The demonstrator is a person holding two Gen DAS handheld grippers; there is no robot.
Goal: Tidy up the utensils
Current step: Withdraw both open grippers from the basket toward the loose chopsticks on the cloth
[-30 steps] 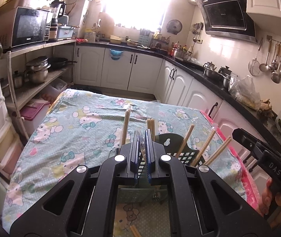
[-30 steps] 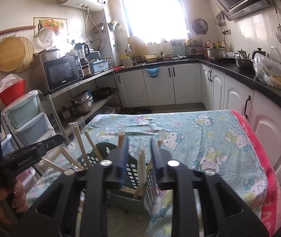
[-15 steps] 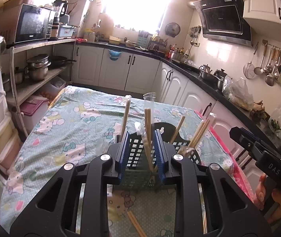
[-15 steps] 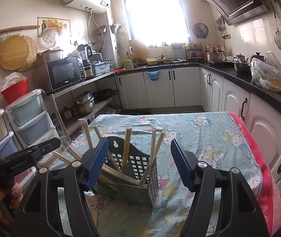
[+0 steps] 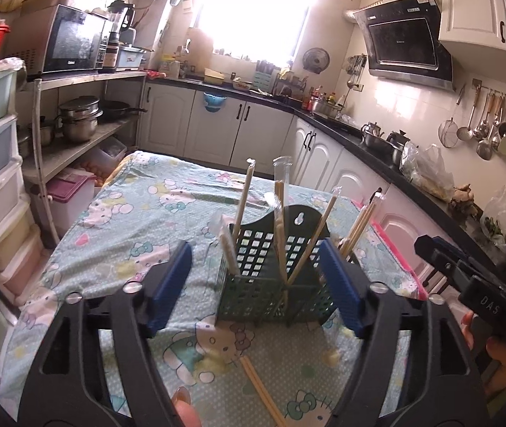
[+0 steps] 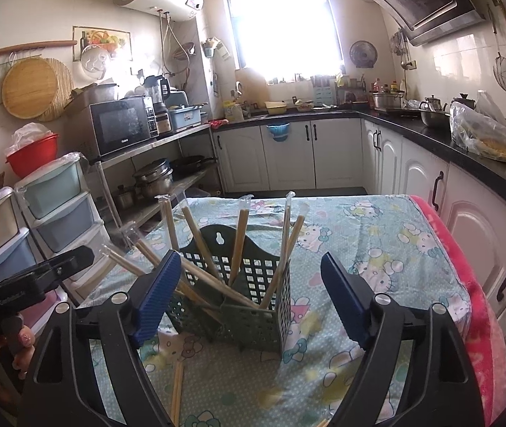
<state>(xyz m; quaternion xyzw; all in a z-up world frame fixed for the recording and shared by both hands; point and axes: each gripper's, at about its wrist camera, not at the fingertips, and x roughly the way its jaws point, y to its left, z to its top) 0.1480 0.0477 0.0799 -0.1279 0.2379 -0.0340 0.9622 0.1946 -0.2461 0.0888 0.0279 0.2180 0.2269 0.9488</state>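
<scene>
We see the utensil basket (image 5: 281, 277) standing mid-desk (image 5: 117, 249), chopsticks (image 5: 244, 199) leaning inside it, and a loose pair (image 5: 258, 384) lying on the cloth in front.

Tablecloth (image 5: 117, 245) is pale mint green with tiny white dots and a cartoon cat print, plus a hot pink border along its right edge. The utensil basket (image 5: 253, 249) is dark green plastic with a square grid pattern. The chopsticks (image 6: 240, 245) in it are light tan wood. Both grippers are black with ribbed blue pads (image 6: 155, 293).
</scene>
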